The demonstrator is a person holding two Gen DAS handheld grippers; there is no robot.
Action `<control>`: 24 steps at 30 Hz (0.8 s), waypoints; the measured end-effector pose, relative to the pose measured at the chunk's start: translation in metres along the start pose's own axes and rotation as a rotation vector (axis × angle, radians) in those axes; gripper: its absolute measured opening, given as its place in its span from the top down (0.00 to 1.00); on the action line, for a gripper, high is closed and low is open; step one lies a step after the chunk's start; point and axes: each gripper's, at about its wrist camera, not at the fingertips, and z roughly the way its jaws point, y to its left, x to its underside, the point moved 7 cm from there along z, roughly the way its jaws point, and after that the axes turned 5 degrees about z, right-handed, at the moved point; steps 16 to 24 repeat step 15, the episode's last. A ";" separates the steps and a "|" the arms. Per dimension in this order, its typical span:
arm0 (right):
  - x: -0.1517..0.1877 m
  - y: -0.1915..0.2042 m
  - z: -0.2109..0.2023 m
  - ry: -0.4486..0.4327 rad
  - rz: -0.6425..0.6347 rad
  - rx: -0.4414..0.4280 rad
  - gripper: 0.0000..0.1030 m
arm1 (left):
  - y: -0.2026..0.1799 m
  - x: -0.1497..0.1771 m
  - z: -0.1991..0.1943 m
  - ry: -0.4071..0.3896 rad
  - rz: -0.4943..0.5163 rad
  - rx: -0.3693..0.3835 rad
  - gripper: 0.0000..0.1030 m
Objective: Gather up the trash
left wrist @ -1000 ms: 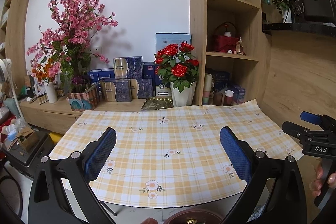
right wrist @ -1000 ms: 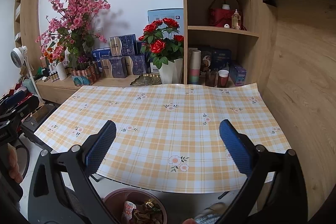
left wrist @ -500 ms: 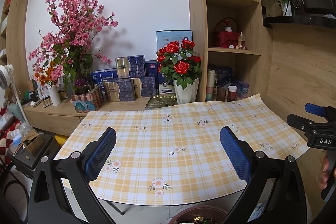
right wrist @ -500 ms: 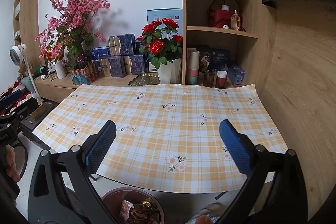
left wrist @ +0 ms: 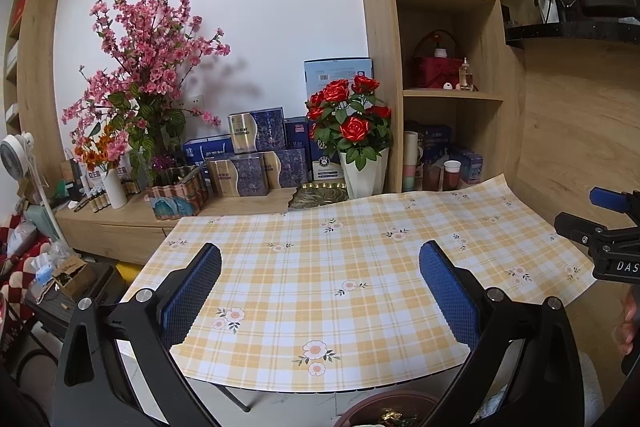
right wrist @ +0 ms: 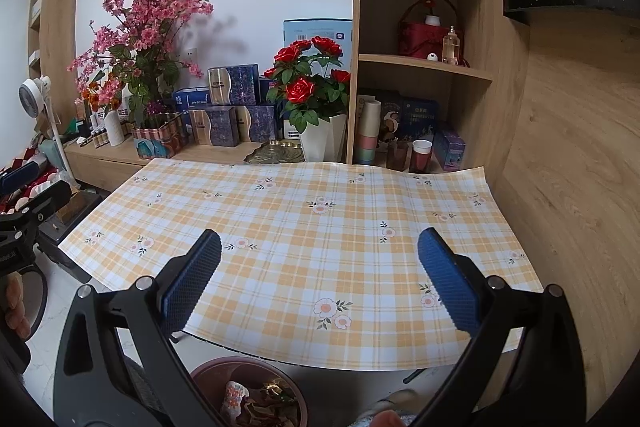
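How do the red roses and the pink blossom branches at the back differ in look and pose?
The red roses are a low, compact bunch in a white angular vase; the pink blossom branches rise tall and spread wide. The roses have few large blooms, the branches many tiny ones. The roses stand beside the shelf unit, the branches farther left. Both stand on the wooden counter.

Smooth, faintly glossy checked tablecloth (right wrist: 320, 227); matt wood-grain shelving (right wrist: 424, 63); blue textured rubber pads (right wrist: 448, 279) on matt black plastic fingers (right wrist: 524, 331).
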 end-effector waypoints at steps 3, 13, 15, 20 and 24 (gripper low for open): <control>0.000 0.001 0.000 0.001 -0.002 0.002 0.06 | 0.000 0.000 0.000 0.000 -0.001 0.000 0.06; 0.000 0.001 0.000 0.000 -0.003 0.001 0.06 | 0.005 0.001 -0.003 -0.002 -0.014 -0.016 0.06; 0.001 0.000 0.001 0.002 -0.006 0.000 0.06 | 0.005 0.001 -0.004 -0.004 -0.011 -0.023 0.06; 0.001 0.000 0.001 0.002 -0.006 0.000 0.06 | 0.005 0.001 -0.004 -0.004 -0.011 -0.023 0.06; 0.001 0.000 0.001 0.002 -0.006 0.000 0.06 | 0.005 0.001 -0.004 -0.004 -0.011 -0.023 0.06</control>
